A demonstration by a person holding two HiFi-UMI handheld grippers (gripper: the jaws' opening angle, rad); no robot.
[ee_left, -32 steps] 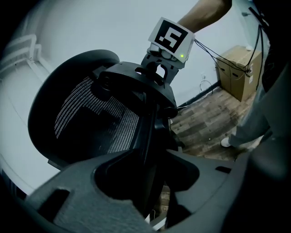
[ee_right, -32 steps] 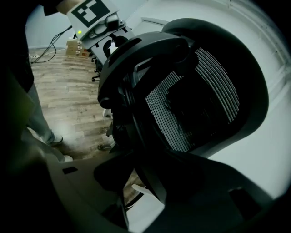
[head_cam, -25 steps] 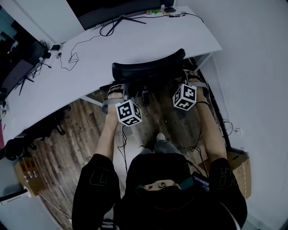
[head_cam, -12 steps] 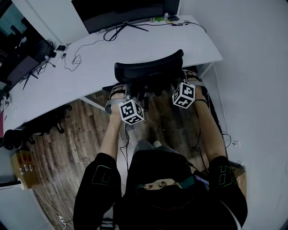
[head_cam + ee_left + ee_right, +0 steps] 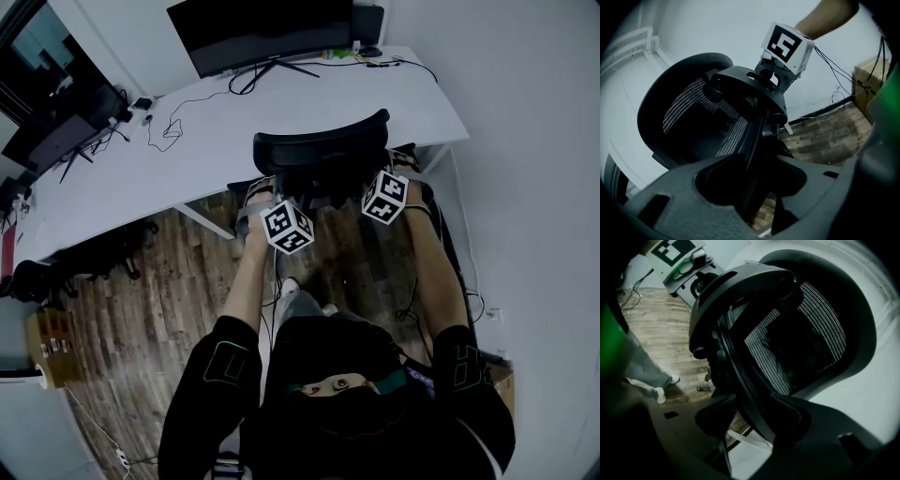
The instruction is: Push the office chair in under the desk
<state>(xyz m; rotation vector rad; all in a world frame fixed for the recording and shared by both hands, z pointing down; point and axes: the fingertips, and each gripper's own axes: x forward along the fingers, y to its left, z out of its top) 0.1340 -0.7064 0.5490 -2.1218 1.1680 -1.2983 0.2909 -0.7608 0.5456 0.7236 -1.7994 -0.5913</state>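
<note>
Holds the left claw [image 5: 754, 187] clamped on the left edge of the office chair [image 5: 323, 150] back, frame pinched between the jaws. Holds the right claw [image 5: 750, 423] clamped on the opposite edge likewise. Beyond both, places the mesh backrest right at the white desk's [image 5: 234, 112] near edge, over wooden floor [image 5: 178, 272].
</note>
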